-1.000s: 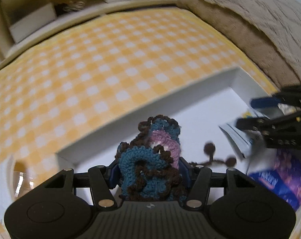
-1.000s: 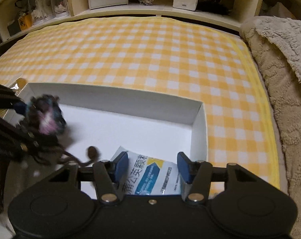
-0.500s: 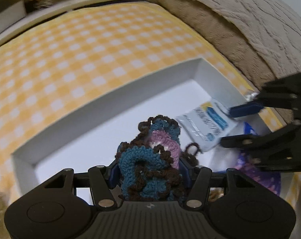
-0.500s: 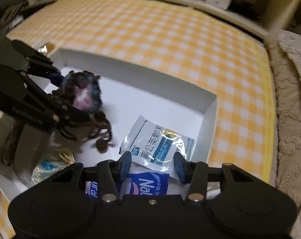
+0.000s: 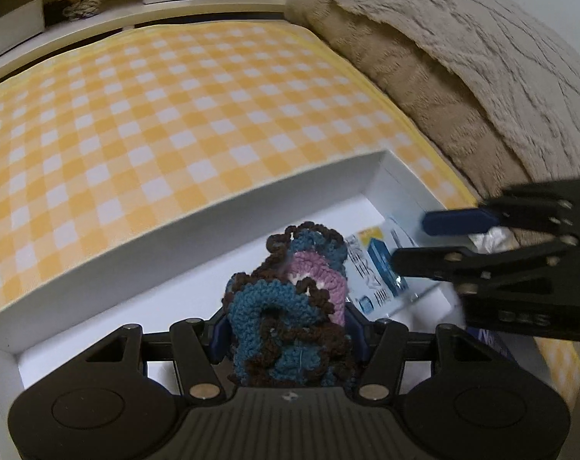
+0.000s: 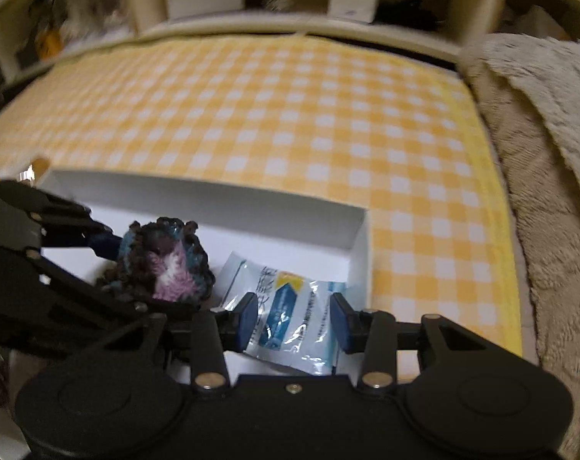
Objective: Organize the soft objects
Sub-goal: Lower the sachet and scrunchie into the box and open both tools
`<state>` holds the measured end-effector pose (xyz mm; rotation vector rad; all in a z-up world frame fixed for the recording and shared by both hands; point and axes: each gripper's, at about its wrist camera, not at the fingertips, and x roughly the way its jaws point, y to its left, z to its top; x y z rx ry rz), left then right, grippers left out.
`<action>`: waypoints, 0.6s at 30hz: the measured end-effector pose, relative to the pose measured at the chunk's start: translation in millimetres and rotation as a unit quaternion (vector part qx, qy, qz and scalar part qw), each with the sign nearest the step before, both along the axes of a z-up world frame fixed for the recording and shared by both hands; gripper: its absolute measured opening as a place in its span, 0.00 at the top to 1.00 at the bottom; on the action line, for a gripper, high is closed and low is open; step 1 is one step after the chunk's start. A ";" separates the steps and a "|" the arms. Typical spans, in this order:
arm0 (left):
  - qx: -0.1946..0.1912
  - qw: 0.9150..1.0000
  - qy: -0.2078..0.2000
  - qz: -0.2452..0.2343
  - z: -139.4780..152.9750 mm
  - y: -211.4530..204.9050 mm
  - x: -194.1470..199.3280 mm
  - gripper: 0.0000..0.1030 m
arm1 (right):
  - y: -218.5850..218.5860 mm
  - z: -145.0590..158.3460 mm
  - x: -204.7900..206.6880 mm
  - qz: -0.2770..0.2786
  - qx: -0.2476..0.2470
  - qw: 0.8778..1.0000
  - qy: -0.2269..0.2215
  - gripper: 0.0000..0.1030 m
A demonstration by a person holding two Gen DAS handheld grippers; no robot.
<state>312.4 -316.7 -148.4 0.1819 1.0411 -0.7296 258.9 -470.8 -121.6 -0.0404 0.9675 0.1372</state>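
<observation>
A crocheted piece in blue, pink and brown yarn sits between the pads of my left gripper, which is shut on it above the white box. In the right wrist view the same crocheted piece hangs from the left gripper at the left. My right gripper is closing its jaws around a white and blue packet that lies in the box's right corner; the pads do not press on it. In the left wrist view the right gripper hovers over that packet.
The white box lies on a yellow checked cloth. A brown fluffy blanket rises along the right side. A purple and blue pack lies under the right gripper. Wooden shelves with a tissue box stand behind.
My left gripper has carried the crocheted piece rightward, close to the packet. The right gripper's jaws have narrowed around the packet.
</observation>
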 end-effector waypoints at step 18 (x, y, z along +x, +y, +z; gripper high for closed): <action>-0.037 0.997 0.004 0.069 33.9 38.9 -22.7 0.03 | -8.6 37.2 -41.6 -0.065 0.066 0.995 -0.038 0.42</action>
